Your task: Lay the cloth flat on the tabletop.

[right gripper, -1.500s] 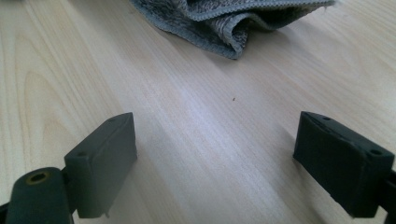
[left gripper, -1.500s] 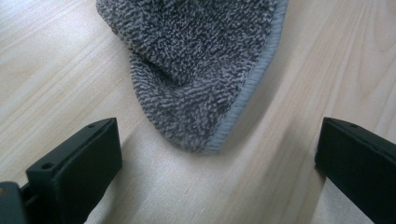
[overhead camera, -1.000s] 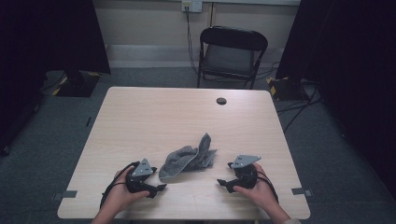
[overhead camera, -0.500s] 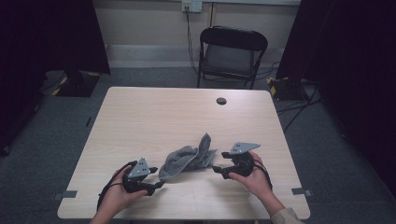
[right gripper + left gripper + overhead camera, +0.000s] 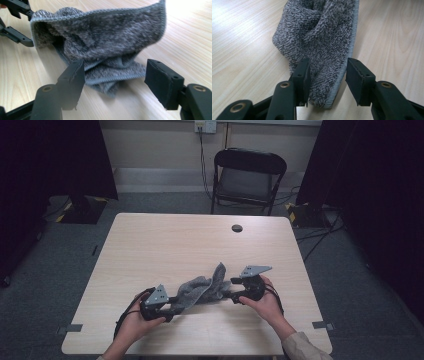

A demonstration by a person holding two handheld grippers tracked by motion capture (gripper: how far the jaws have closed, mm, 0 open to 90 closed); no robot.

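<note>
jaws of the left gripper (image 5: 327,82) have just been closing around the near end of the grey towel (image 5: 202,290), one pad touching, the other apart. jaws of the right gripper (image 5: 113,80) have also been narrowing, unclenched, straddling the far end. towel's long axis runs between them on the surface (image 5: 165,245).

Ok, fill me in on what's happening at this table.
A person works a crumpled grey towel on the wooden table with two hand-held tongs. The left tongs straddle one end of the towel, their jaws just closing but not yet pinching it. The right tongs have the other end between their jaws, also closing and not yet gripping.
</note>
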